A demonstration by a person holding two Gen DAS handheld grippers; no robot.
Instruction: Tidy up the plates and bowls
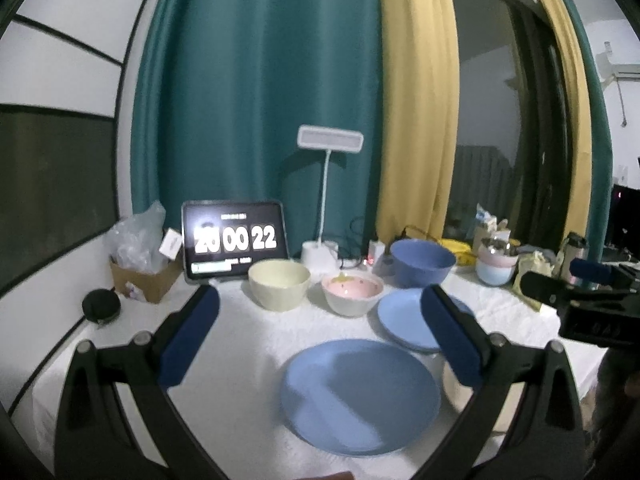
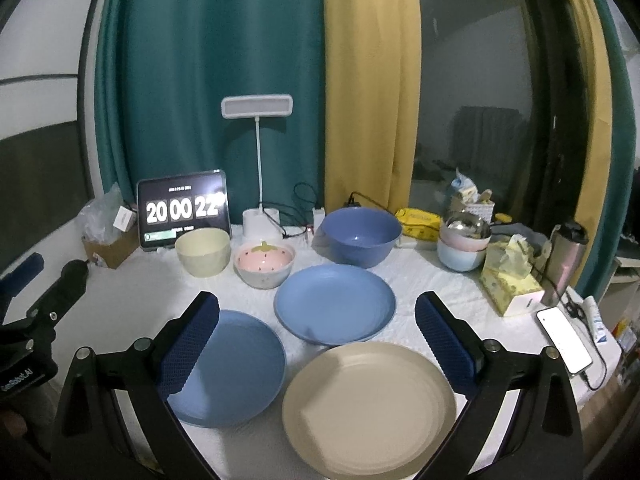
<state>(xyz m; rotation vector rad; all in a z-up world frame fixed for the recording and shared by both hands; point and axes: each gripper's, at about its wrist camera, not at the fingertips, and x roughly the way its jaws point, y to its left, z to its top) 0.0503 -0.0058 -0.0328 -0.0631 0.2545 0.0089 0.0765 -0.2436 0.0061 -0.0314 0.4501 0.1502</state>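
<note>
Left gripper (image 1: 320,328): hovering level over the surface (image 1: 248,344), jaws wide apart, holding nothing; blue plate (image 1: 360,396) sits right under the gap.
Right gripper (image 2: 318,330): same deal, spread wide and empty, cream plate (image 2: 368,408) below it.
Bowls: cream bowl (image 2: 203,252), pink bowl (image 2: 265,264) and blue bowl (image 2: 360,236) lined up further back.

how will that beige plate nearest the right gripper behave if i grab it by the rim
The round beige matte plate looks like thin plastic, so it is probably light and stiff. It lies flat on the white tablecloth, so the low rim may be hard to get under. Pushed, it would likely slide rather than tip.
</note>
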